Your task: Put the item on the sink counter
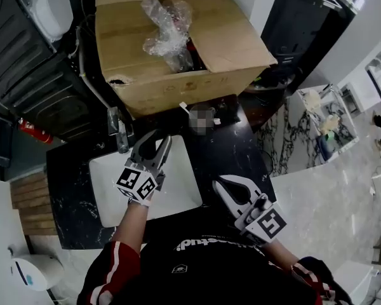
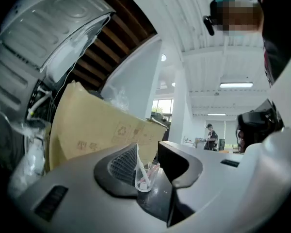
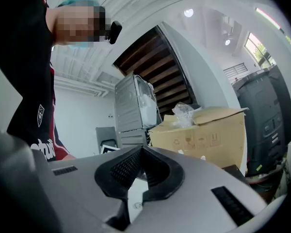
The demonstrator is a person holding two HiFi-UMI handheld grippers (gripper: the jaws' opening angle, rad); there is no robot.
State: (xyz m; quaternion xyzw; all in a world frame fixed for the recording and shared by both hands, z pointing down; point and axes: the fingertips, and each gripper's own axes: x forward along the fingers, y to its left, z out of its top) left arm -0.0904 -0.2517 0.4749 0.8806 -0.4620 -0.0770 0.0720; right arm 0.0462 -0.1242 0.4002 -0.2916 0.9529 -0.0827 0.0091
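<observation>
The small clear cup [image 2: 146, 176] stands upright on the black counter [image 1: 236, 142], between the rim of the white sink [image 1: 178, 186] and the cardboard box [image 1: 178, 88] close behind it. To its right the counter is bare. The left gripper [image 1: 155, 143] hangs over the sink with jaws spread, and the cup ahead is not pinched. The faucet [image 1: 120, 135] stands just beside it. The right gripper [image 1: 219, 184] has its jaws pressed together, with nothing between them.
</observation>
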